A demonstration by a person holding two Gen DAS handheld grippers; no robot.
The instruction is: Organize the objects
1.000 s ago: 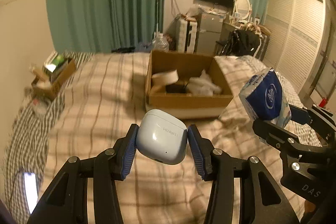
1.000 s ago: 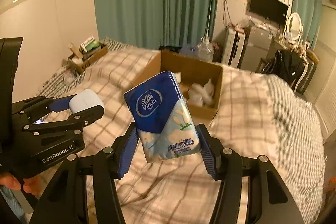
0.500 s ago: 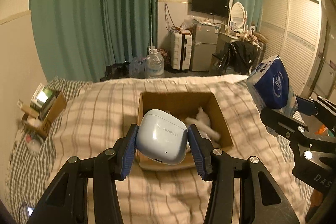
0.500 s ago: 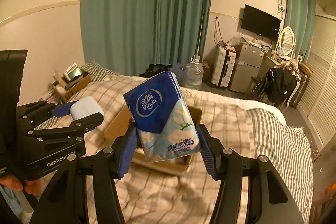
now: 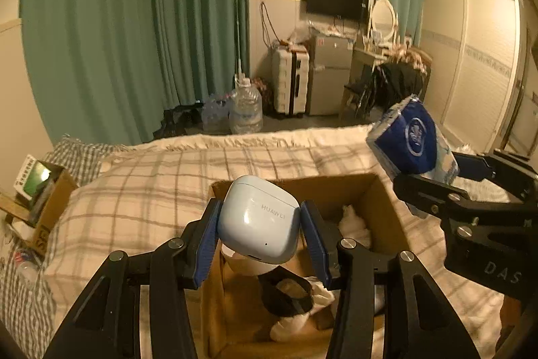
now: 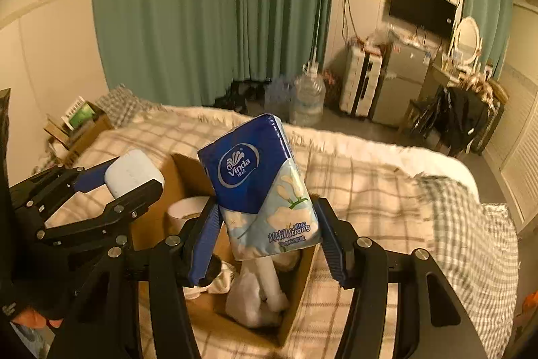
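Above the open cardboard box (image 5: 386, 201) on the bed: left gripper (image 5: 262, 236) clamped on the earbud case (image 5: 259, 219), right gripper (image 6: 265, 232) clamped on the tissue pack (image 6: 259, 180) — best lowered inside the walls before opening, one at a time.

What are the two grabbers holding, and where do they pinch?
The left gripper pinches the pale blue earbud case by its two sides. The right gripper pinches the blue tissue pack by its lower sides.
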